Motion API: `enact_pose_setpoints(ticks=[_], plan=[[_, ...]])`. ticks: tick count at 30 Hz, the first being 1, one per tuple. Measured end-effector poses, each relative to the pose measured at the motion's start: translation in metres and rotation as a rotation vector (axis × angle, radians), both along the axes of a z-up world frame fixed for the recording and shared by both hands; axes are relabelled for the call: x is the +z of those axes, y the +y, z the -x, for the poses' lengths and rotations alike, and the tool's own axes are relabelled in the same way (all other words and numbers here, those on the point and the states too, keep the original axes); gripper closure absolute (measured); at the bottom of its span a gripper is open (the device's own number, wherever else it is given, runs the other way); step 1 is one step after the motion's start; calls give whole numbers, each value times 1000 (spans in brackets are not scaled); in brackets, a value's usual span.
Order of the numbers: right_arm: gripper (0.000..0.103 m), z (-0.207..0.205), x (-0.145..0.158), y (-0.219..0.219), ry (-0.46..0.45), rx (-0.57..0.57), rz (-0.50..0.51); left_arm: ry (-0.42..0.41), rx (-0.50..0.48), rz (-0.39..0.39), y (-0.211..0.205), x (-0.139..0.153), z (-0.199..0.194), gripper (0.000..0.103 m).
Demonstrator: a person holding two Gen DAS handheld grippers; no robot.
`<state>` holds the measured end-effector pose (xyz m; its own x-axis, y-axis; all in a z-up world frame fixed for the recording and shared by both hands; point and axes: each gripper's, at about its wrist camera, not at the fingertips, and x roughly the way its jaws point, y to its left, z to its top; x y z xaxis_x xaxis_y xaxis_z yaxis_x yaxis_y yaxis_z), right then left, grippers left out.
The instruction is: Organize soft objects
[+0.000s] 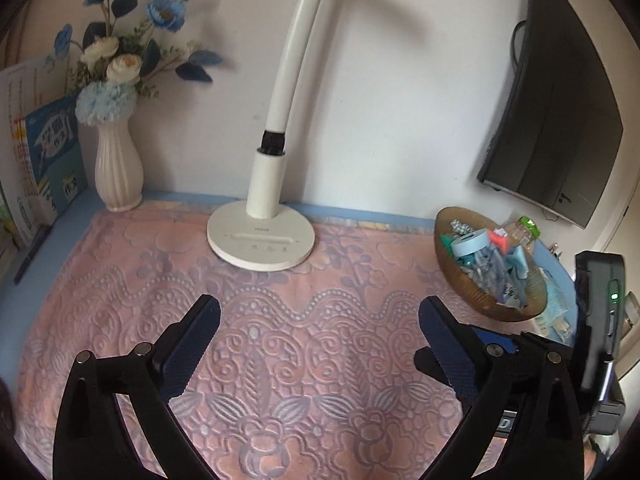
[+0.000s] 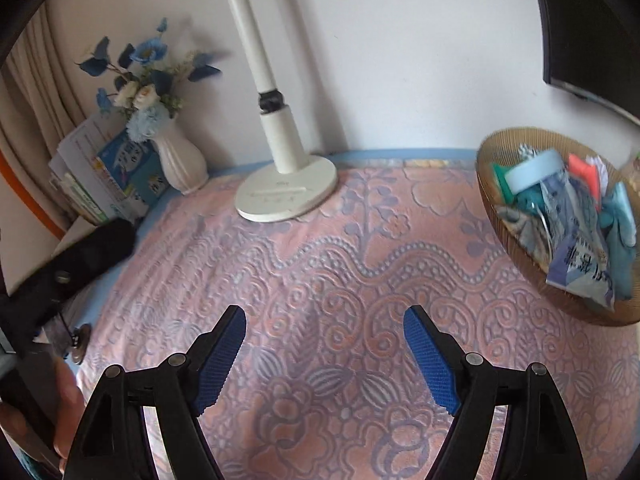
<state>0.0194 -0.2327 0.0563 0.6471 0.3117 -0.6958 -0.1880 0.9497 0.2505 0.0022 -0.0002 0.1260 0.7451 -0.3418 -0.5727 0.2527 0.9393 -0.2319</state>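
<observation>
Cloth [image 1: 280, 340], pink with raised lilac lace patterning, covers nearly the whole blue-edged tabletop and lies flat and bare across its middle, under both claws. The left gripper [image 1: 320, 320] hangs above the near centre with its jaws spread wide and nothing between them; the right gripper [image 2: 324, 332] does the same, its blue ribbed pads [image 2: 222, 356] well apart and holding nothing. The soft things sit heaped in a woven brown basket [image 2: 520, 256] at the right edge of the cloth: a folded blue-grey printed packet [image 2: 580, 268], teal fabric [image 2: 620, 232], a red scrap [image 2: 580, 168] and a pale blue tape roll [image 2: 532, 172] lying on top toward the back. A white desk lamp [image 1: 262, 236] stands on its round base at the back edge, centre, its stem curving up out of view. At the back left corner a ribbed cream vase [image 1: 118, 168] holds blue and white artificial flowers [image 1: 120, 52], and books [image 1: 52, 168] lean against the wall just beside it. A dark monitor [image 1: 560, 112] is mounted on the wall above the basket. In the left wrist view the body of the other gripper, with a green light, stands at the right edge just beside the basket. Nothing lies on the cloth between either claw and the basket.
</observation>
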Motion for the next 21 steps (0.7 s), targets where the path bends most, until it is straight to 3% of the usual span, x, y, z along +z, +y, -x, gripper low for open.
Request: enact_pose_setpoints(ticks=[6, 9, 12, 17, 21], plan=[[23, -11, -37, -11, -15, -55, 85, 22, 77, -84, -11, -56, -13, 4], [23, -15, -51, -18, -9, -93, 70, 31, 111, -118, -11, -77, -14, 3], [23, -16, -60, -22, 6, -120, 60, 93, 162, -112, -4, -95, -18, 4], [18, -16, -64, -19, 15, -117, 94, 116, 182, -28, 13, -96, -22, 4], [18, -16, -66, -14, 17, -105, 122, 127, 175, -10, 15, -97, -23, 4]])
